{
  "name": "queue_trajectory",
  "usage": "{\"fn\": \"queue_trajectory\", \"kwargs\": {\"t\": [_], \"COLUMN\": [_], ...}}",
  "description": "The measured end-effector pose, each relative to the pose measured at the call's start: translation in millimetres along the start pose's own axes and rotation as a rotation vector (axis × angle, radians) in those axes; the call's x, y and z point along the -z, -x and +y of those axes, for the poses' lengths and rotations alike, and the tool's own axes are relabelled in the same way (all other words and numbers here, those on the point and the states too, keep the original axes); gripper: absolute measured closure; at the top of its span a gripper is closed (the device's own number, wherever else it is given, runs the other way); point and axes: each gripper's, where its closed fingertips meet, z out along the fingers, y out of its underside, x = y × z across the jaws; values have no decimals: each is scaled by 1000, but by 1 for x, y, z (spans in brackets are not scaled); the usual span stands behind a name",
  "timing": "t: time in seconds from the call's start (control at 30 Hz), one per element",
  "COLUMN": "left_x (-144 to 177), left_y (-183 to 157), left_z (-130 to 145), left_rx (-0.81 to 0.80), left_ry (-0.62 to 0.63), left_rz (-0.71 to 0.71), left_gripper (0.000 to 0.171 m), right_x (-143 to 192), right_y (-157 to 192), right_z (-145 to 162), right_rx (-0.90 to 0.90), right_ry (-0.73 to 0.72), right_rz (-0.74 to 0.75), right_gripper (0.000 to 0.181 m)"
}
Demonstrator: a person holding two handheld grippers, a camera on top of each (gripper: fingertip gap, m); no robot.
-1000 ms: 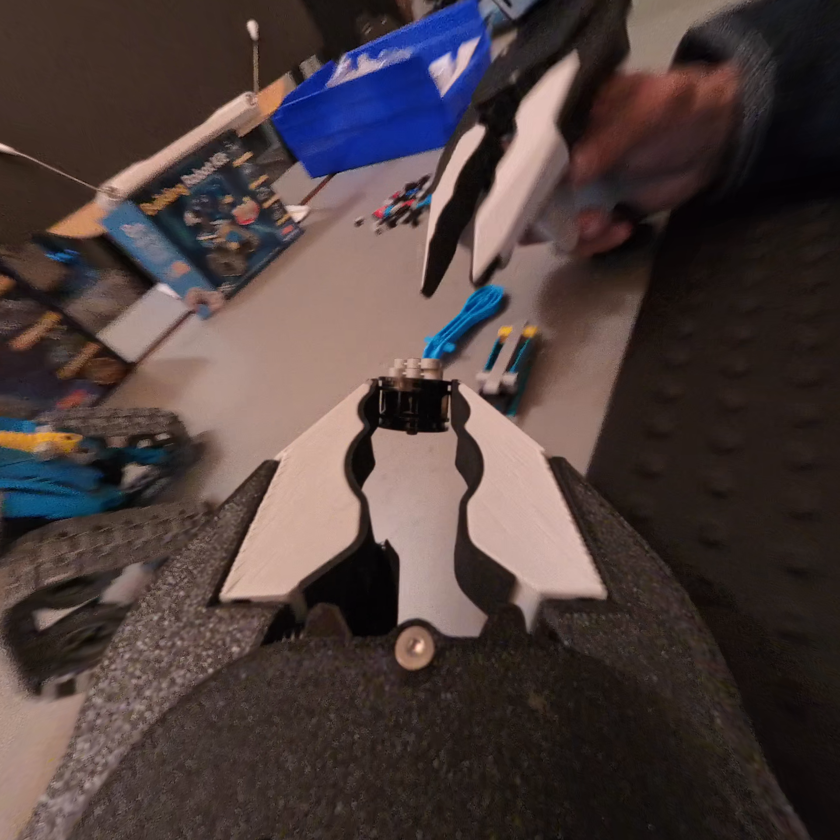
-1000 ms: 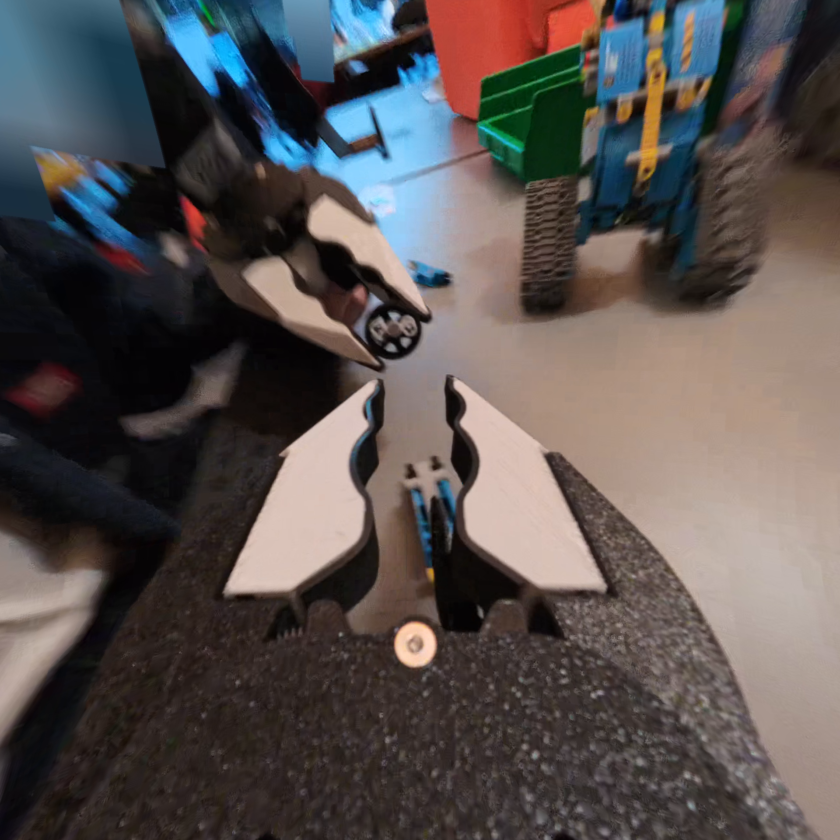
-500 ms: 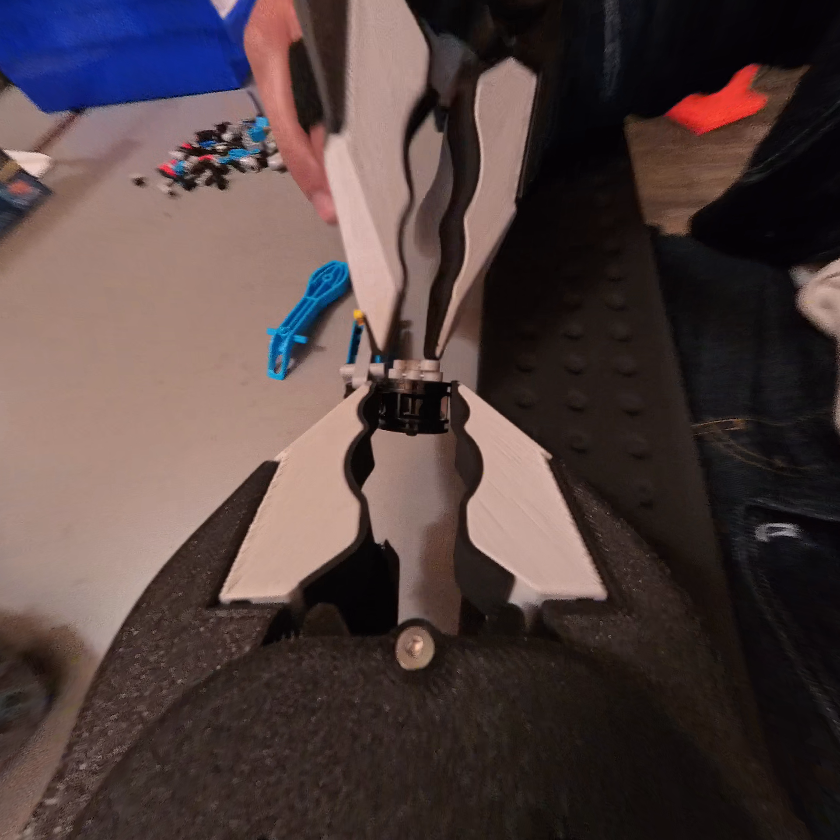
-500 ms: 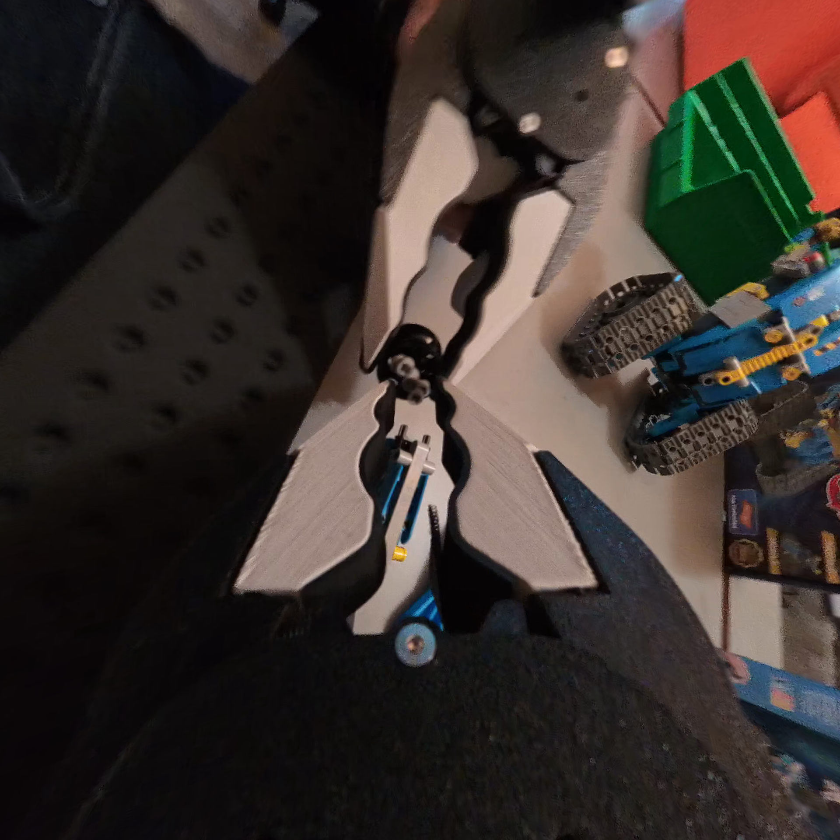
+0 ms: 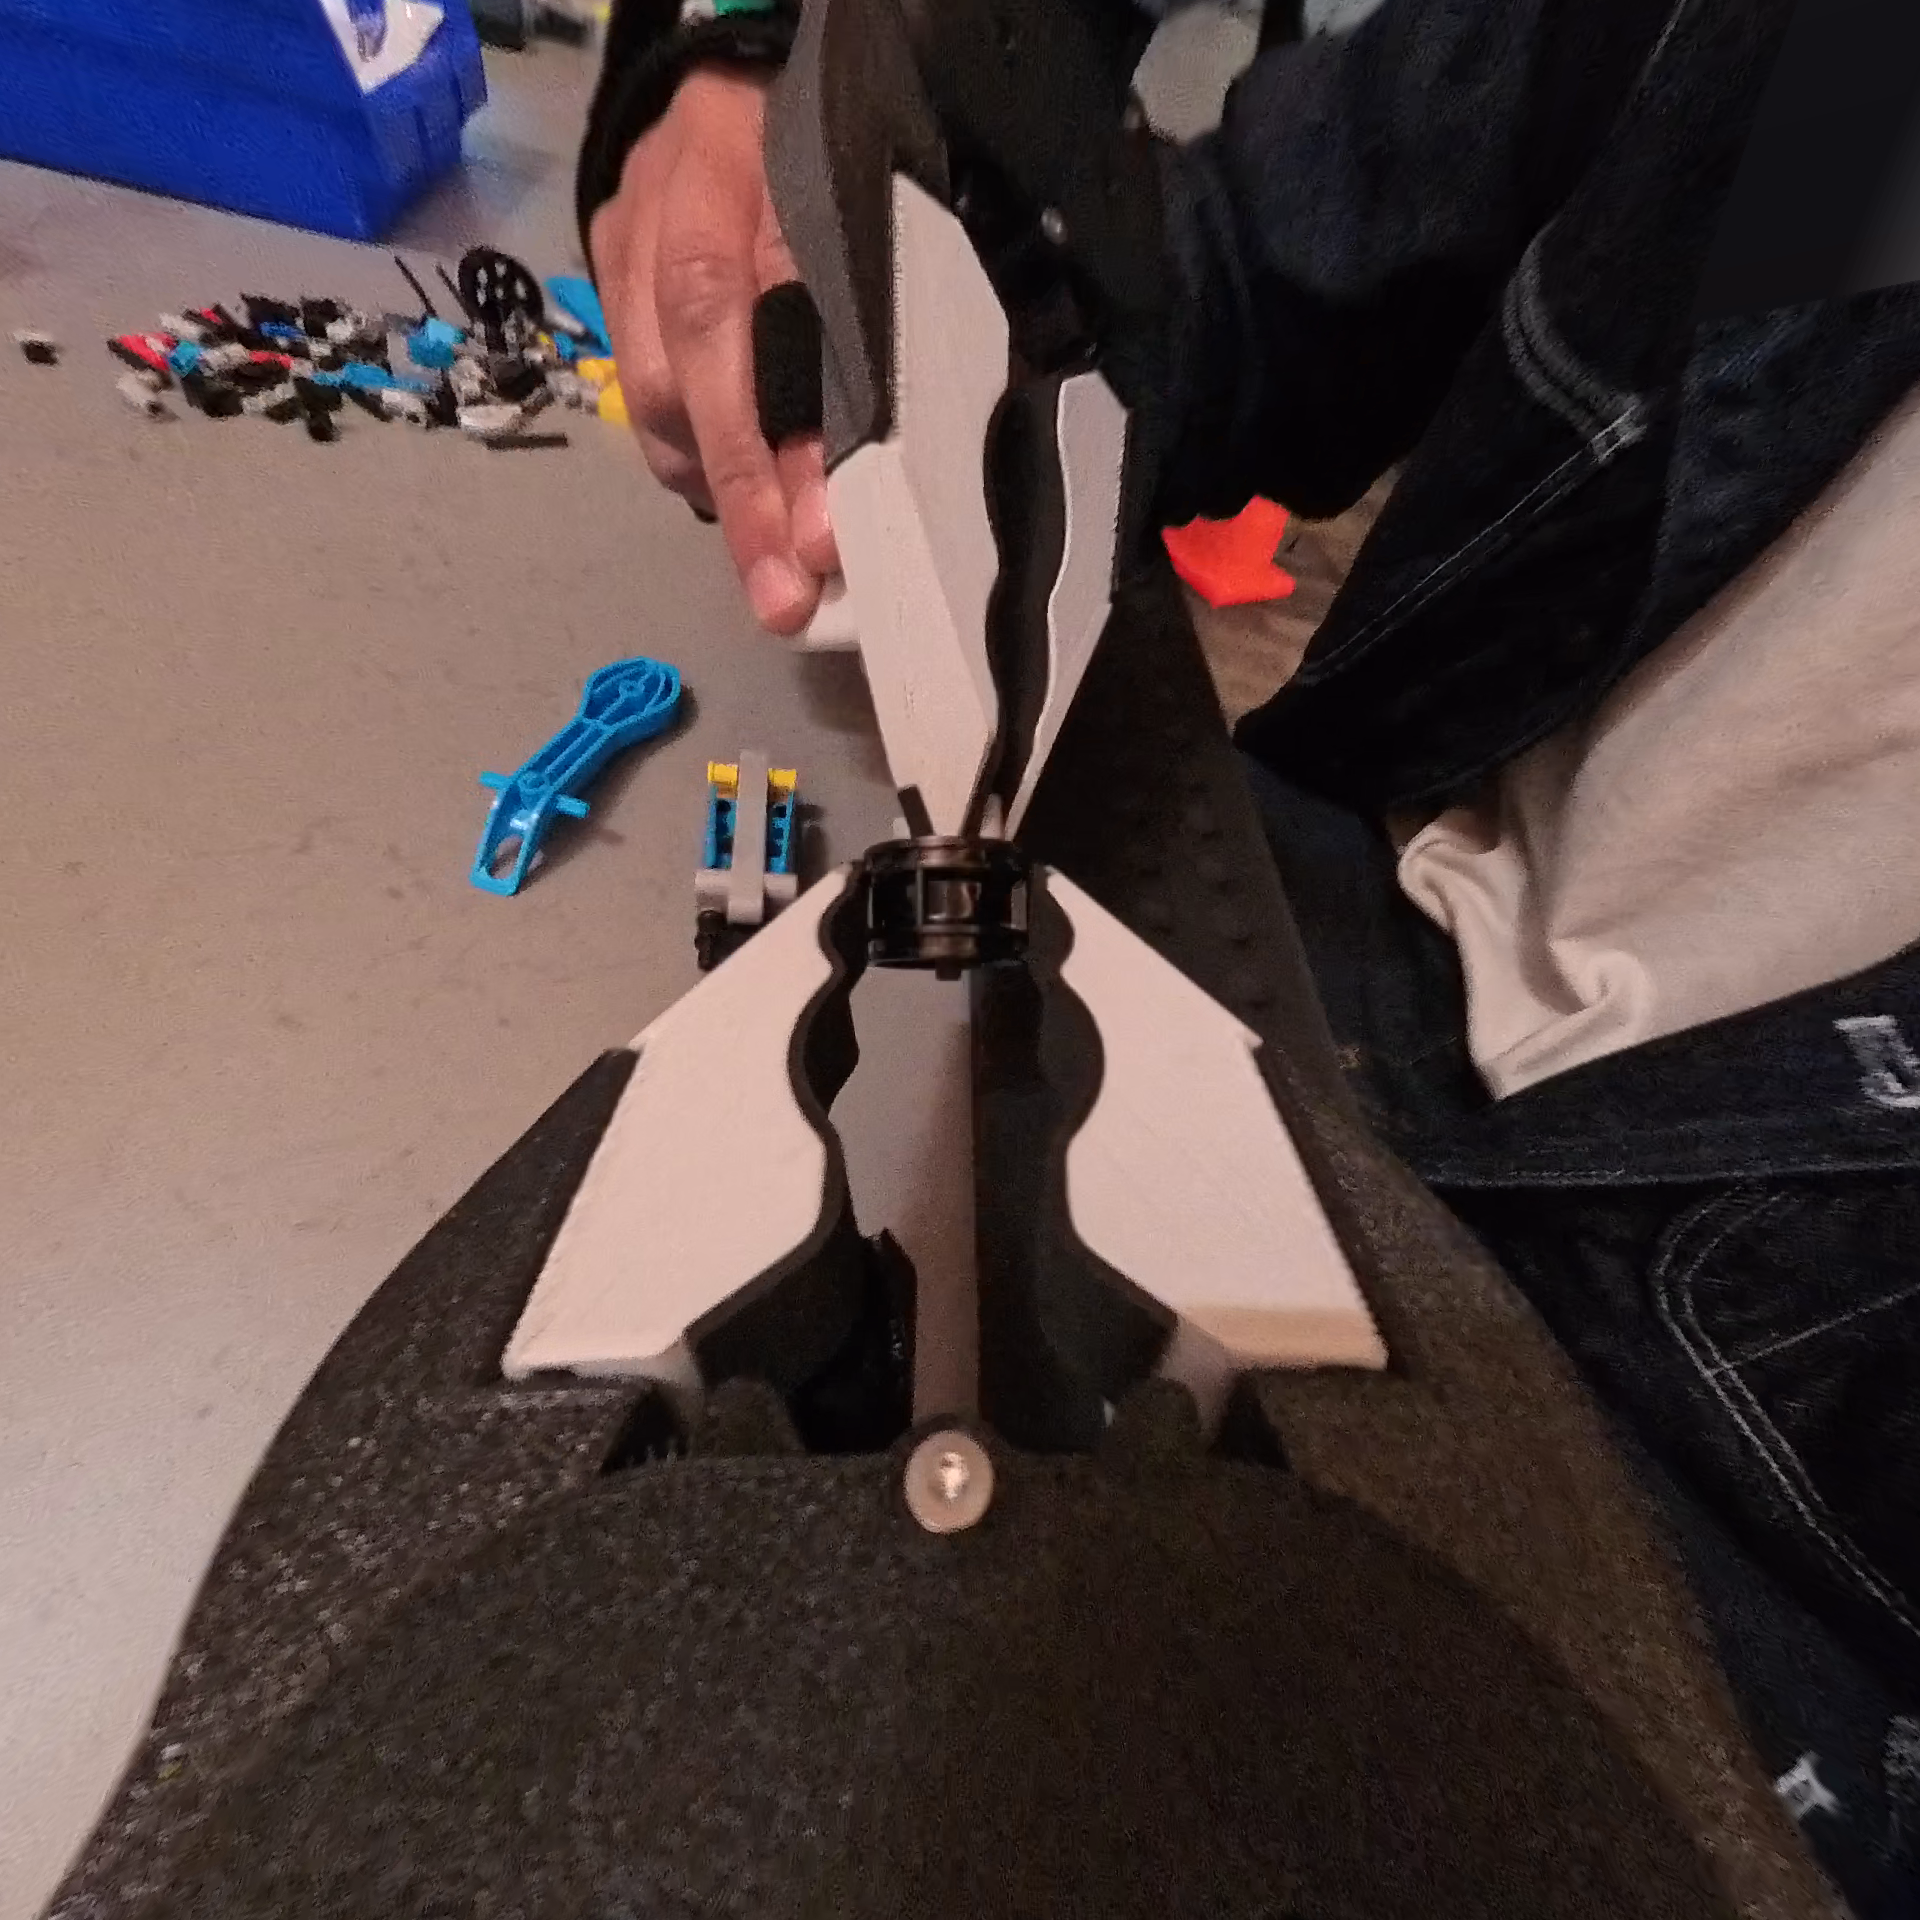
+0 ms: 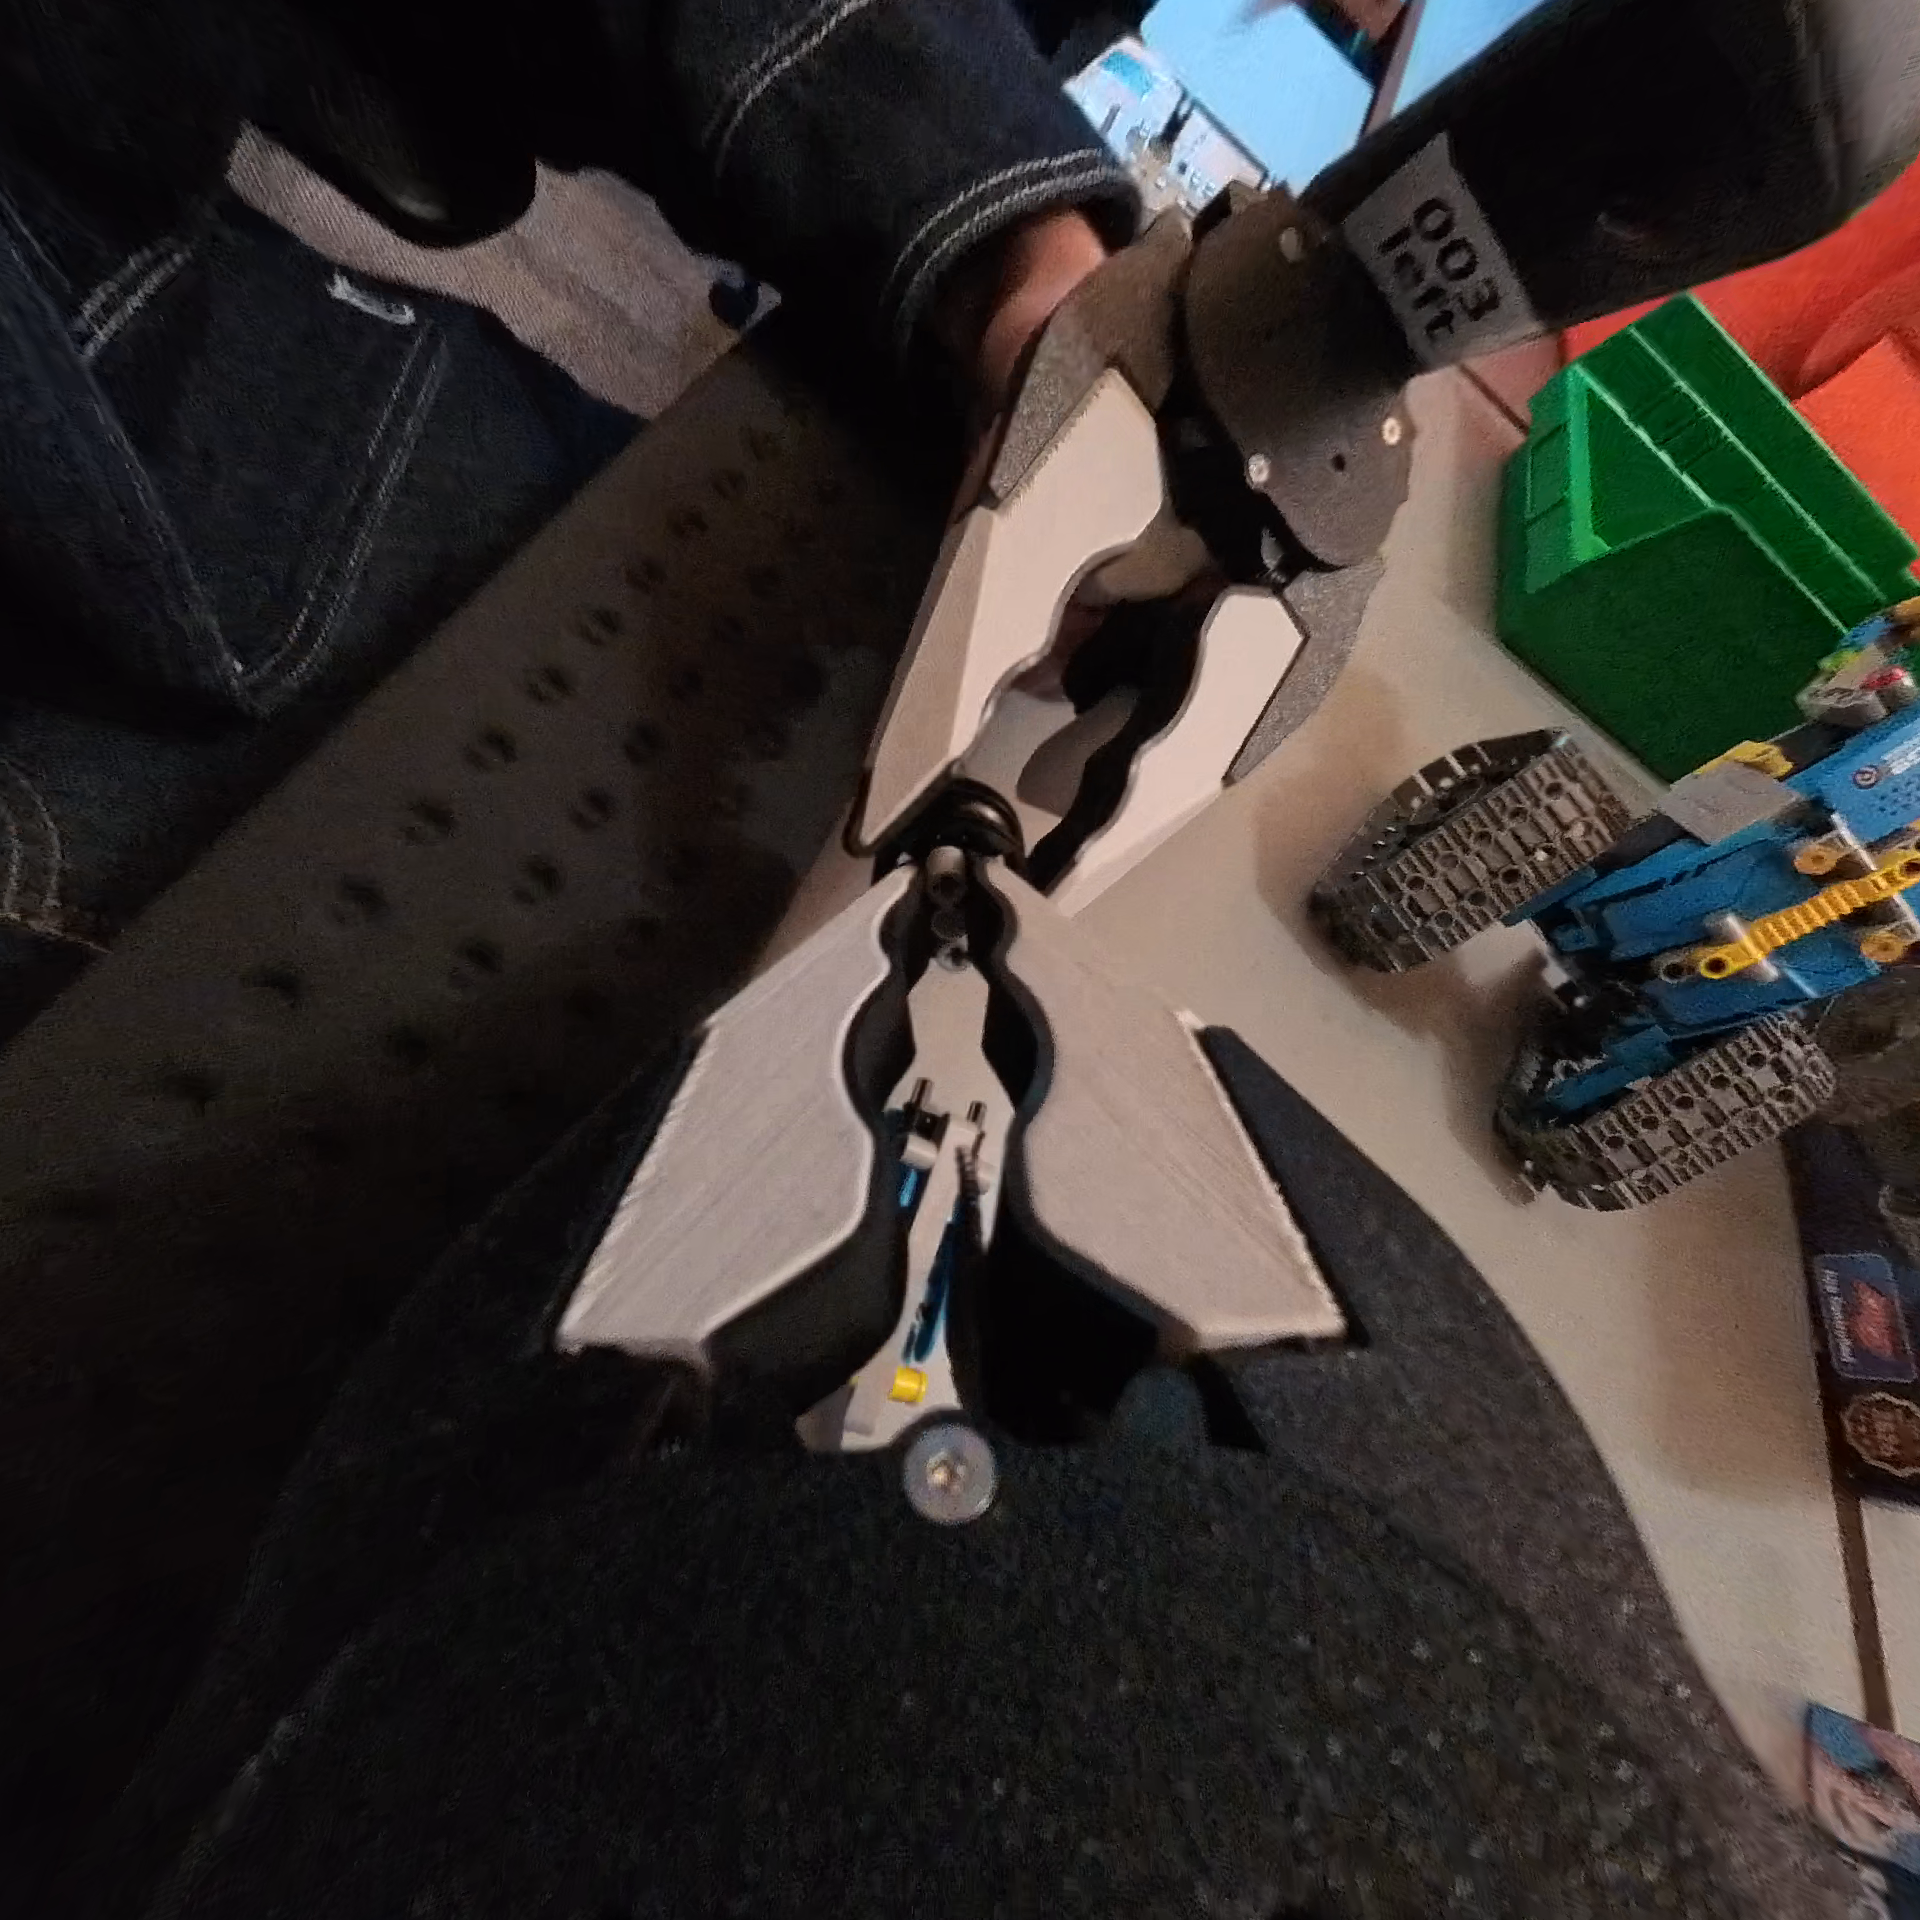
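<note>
My left gripper (image 5: 943, 902) is shut on a small black wheel (image 5: 940, 914), held just above the table edge. It also shows in the right wrist view (image 6: 961, 857), coming down from above with the wheel (image 6: 977, 821) in its tips. My right gripper (image 6: 948, 909) meets it tip to tip and is shut on a small grey connector piece (image 6: 943, 891) at the wheel's hub. In the left wrist view the right gripper (image 5: 977, 816) reaches down onto the wheel, with a person's hand (image 5: 707, 364) on it.
A small blue, yellow and grey assembly (image 5: 746, 842) and a blue lever piece (image 5: 577, 769) lie on the grey table. A pile of loose bricks (image 5: 343, 364) and a blue bin (image 5: 239, 104) lie farther back. A tracked blue vehicle (image 6: 1662, 966) and a green bin (image 6: 1683, 540) stand nearby. A black studded mat (image 5: 1195, 831) edges the table. My two grippers' fingertips are within a few centimetres of each other. Both grippers' tips are roughly 25 cm from the tracked blue vehicle (image 6: 1662, 966).
The two grippers have come together. The right gripper, open over the small assembly a second ago, has closed its tips on the grey piece at the wheel. The left gripper keeps the wheel.
</note>
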Motion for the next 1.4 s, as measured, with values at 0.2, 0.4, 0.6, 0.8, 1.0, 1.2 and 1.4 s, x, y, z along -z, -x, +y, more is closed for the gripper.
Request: {"fn": "queue_trajectory", "kwargs": {"t": [0.2, 0.4, 0.6, 0.8, 1.0, 1.2, 1.4], "left_x": [-1, -1, -4, -2, -4, 2, 2], "left_y": [0, 1, 4, 5, 6, 2, 2], "left_z": [1, 2, 8, 6, 11, 3, 3], "left_rx": [-8, -22, -48, 18, -2, -26, -29], "left_ry": [2, 10, 59, 43, 70, 11, 7], "left_rz": [-3, -27, -69, -24, -46, -37, -41], "left_gripper": [141, 141, 142, 143, 143, 142, 142], "right_x": [2, 3, -2, -1, -5, 3, 4], "right_y": [3, 4, 7, 2, 6, 2, 4], "right_z": [4, 8, 9, 14, 17, 10, 11], "right_rx": [-56, -95, -229, -91, -109, -160, -209], "right_ry": [-22, -31, -59, 0, 49, -13, -30], "right_rz": [-29, -41, -117, 2, -35, -29, -52], "right_gripper": [177, 177, 176, 174, 176, 176, 177]}}
